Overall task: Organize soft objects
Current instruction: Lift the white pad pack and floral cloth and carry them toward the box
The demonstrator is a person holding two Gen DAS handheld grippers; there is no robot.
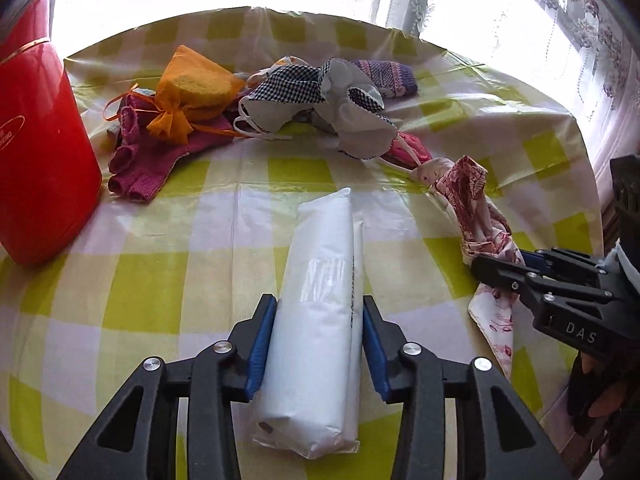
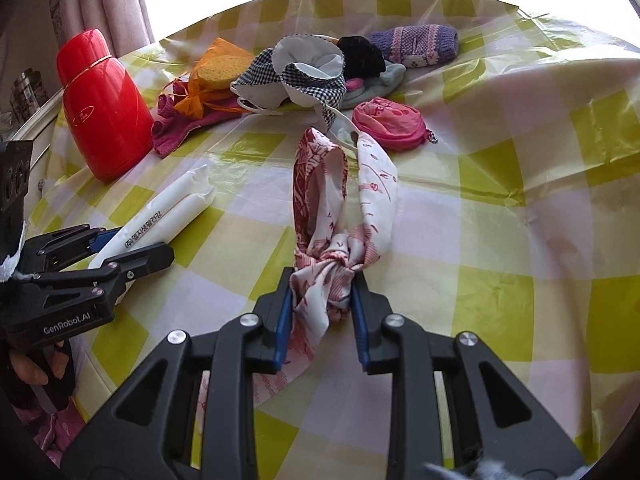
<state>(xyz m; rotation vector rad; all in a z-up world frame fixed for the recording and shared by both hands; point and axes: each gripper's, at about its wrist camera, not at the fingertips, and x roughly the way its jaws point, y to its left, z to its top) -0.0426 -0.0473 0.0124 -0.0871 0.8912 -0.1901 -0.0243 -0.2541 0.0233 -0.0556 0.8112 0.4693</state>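
Note:
A white plastic-wrapped roll lies on the checked tablecloth, and my left gripper is shut on its near half, with the blue pads against both sides. The right wrist view shows the same roll in the left gripper at the left. My right gripper is shut on the knot of a red-and-white patterned cloth, whose two loops stand up beyond the fingers. In the left wrist view that cloth and the right gripper are at the right.
A red flask stands at the left. At the back lies a pile: an orange pouch with a sponge, a magenta knitted glove, checked face masks, a purple knitted mitten and a pink pouch.

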